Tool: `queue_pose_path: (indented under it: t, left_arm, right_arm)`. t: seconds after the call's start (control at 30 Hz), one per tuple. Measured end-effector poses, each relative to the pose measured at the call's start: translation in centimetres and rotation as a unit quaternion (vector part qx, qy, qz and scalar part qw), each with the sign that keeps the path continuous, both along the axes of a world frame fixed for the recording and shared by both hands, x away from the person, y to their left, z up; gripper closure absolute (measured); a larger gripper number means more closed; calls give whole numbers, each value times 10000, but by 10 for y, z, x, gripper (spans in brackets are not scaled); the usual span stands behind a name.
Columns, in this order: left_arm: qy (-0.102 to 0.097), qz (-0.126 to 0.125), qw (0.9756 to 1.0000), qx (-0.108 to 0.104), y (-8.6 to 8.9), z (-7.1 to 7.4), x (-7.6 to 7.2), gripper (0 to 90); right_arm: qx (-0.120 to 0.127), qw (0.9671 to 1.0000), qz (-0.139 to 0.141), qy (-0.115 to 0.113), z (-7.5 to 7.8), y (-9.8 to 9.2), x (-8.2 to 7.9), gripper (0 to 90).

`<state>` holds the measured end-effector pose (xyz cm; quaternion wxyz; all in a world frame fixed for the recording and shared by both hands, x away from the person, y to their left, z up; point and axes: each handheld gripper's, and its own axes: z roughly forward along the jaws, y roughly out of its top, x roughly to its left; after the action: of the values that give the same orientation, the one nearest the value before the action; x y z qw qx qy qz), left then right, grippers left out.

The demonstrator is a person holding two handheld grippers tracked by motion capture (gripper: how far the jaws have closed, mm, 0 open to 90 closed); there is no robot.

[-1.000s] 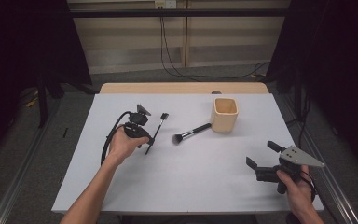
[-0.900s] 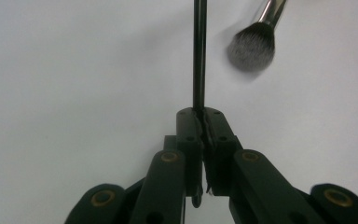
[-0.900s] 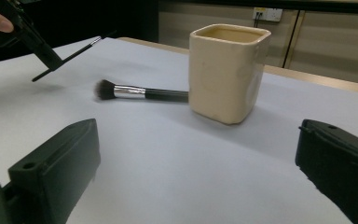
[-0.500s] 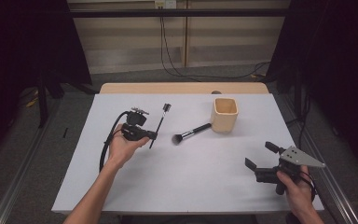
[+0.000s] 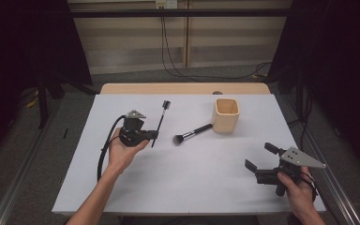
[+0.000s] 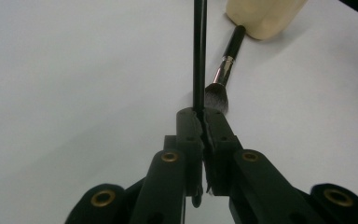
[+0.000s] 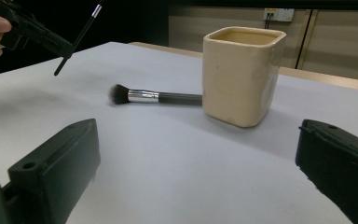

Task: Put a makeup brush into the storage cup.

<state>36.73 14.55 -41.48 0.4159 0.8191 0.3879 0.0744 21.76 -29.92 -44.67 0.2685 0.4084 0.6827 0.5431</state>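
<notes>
My left gripper (image 5: 152,135) (image 6: 201,114) is shut on a thin black wand brush (image 5: 160,123) (image 6: 199,51), held above the white table with its small head pointing away. A powder brush (image 5: 193,133) (image 6: 224,65) (image 7: 151,96) lies flat on the table, its handle end against a cream square cup (image 5: 226,115) (image 7: 241,72). The cup (image 6: 263,16) stands upright to the right of centre. My right gripper (image 5: 260,157) (image 7: 196,158) hovers open near the front right corner, nothing between its jaws, facing the cup.
The white table top (image 5: 187,178) spreads wide in front of both hands. A wooden strip (image 5: 183,88) runs along its far edge. Cables (image 5: 176,65) hang down the wall behind. A black cable (image 5: 104,150) trails from my left gripper.
My left gripper has lifted the thin wand brush off the table and swung it so it now stands more upright, pointing away. The right gripper has stayed put.
</notes>
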Motion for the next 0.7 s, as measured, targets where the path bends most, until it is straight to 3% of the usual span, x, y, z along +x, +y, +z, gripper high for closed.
queue_pose_path:
  t: [0.2, 0.33, 0.47, 0.7]
  left_arm:
    - [-255, 130, 9993, -256, 6, 1, -6, 864]
    - [-463, 81, 9978, -457, 9, 5, -12, 864]
    - [-689, -9, 9962, -540, 12, 7, -17, 864]
    - [-777, -213, 9938, -764, 12, 10, -25, 864]
  right_arm:
    - [72, 9999, 16, -77, 2, 3, 0, 0]
    - [-45, 9995, 80, -290, 5, 8, 0, 0]
    - [70, 9995, 115, -284, 6, 10, 1, 0]
    - [236, 9991, 194, -293, 13, 16, 4, 0]
